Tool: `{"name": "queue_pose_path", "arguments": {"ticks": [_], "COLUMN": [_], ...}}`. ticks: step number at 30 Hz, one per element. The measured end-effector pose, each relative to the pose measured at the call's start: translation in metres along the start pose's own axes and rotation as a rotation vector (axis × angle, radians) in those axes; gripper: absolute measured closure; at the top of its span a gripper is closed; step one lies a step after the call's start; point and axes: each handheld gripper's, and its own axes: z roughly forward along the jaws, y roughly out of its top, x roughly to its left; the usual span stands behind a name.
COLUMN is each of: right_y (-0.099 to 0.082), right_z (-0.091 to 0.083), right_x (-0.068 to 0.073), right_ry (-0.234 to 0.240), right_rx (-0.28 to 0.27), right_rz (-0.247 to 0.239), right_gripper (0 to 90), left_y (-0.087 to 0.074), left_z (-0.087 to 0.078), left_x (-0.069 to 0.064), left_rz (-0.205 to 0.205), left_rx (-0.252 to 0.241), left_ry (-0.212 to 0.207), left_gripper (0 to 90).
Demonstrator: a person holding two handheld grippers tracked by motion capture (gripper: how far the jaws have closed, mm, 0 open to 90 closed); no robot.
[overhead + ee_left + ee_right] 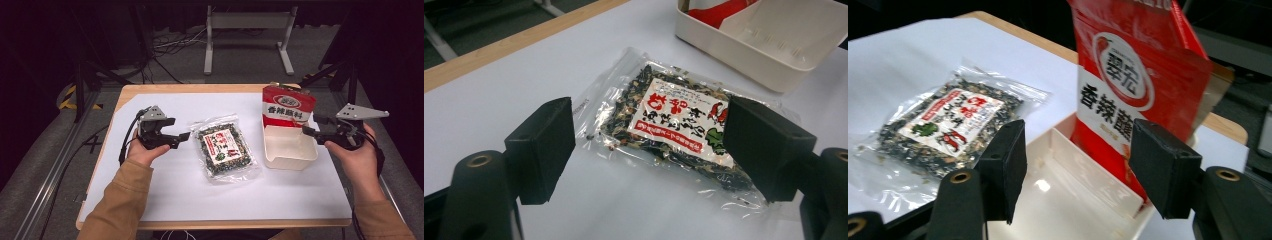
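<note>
A wooden table (200, 88) stands on a grey carpeted floor (240, 70); a white sheet (200, 195) covers most of its top, leaving a strip of bare wood along the far and left edges; the sheet lies flat and smooth. Beyond the table, a pale grey metal stand (248, 22) rests on the floor with two feet pointing toward the table; a tangle of cables (170, 42) lies to its left, against a dark backdrop. A patch of yellow-and-black striped marking (67, 97) shows on the floor near the table's far left corner; a metal rail (55, 170) runs along the floor at the left.
</note>
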Motion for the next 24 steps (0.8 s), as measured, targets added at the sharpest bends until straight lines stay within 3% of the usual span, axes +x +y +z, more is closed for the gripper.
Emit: {"name": "queue_pose_path", "arguments": {"ticks": [7, 14, 18, 24], "right_y": [-0.007, -0.013, -0.012, -0.011], "right_z": [-0.003, -0.003, -0.003, 0.001], "right_x": [0.015, 0.031, 0.036, 0.043], "right_ry": [0.067, 0.135, 0.152, 0.184], "right_rx": [-0.03, -0.044, -0.045, -0.041], "right_rz": [0.007, -0.004, -0.016, -0.036], "right_gripper": [37.0, 36.3, 36.7, 39.0], "left_y": [-0.001, 0.004, 0.01, 0.013], "left_z": [0.003, 0.01, 0.012, 0.032], "left_x": [0.004, 0.009, 0.01, 0.019], "left_rz": [-0.017, -0.004, -0.026, -0.093], "left_rx": [-0.008, -0.003, -0.009, -0.007], "left_ry": [0.007, -0.008, -0.016, 0.031], "left_gripper": [22.6, 22.0, 21.4, 20.5]}}
